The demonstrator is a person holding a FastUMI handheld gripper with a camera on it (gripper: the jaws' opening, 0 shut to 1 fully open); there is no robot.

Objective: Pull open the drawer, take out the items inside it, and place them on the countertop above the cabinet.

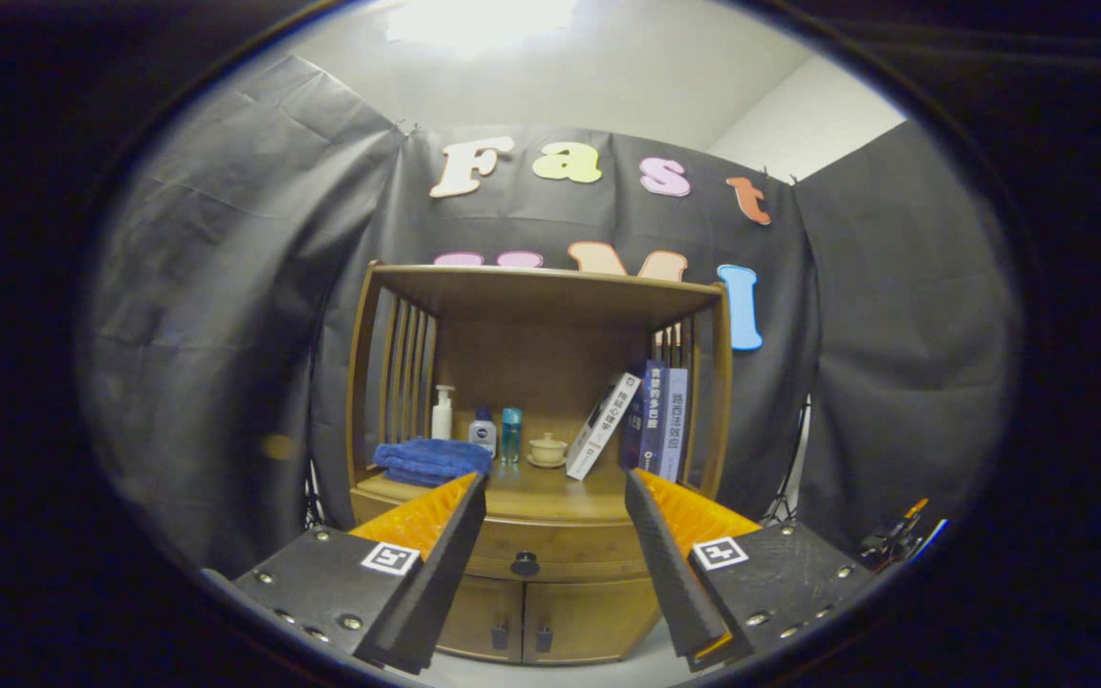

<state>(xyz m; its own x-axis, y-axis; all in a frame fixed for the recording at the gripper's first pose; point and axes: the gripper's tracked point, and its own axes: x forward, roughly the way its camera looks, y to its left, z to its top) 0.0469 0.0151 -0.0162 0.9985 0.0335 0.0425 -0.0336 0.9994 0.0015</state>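
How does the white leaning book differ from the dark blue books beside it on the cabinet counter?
The white leaning book tilts against the dark blue upright books, which stand straight. It is pale, they are dark. All rest on the wooden cabinet counter, beyond the open gripper.

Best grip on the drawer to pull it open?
Take the round dark knob at the middle of the drawer front, coming straight from the front. It juts out alone, and the open gripper already frames it between its fingers.
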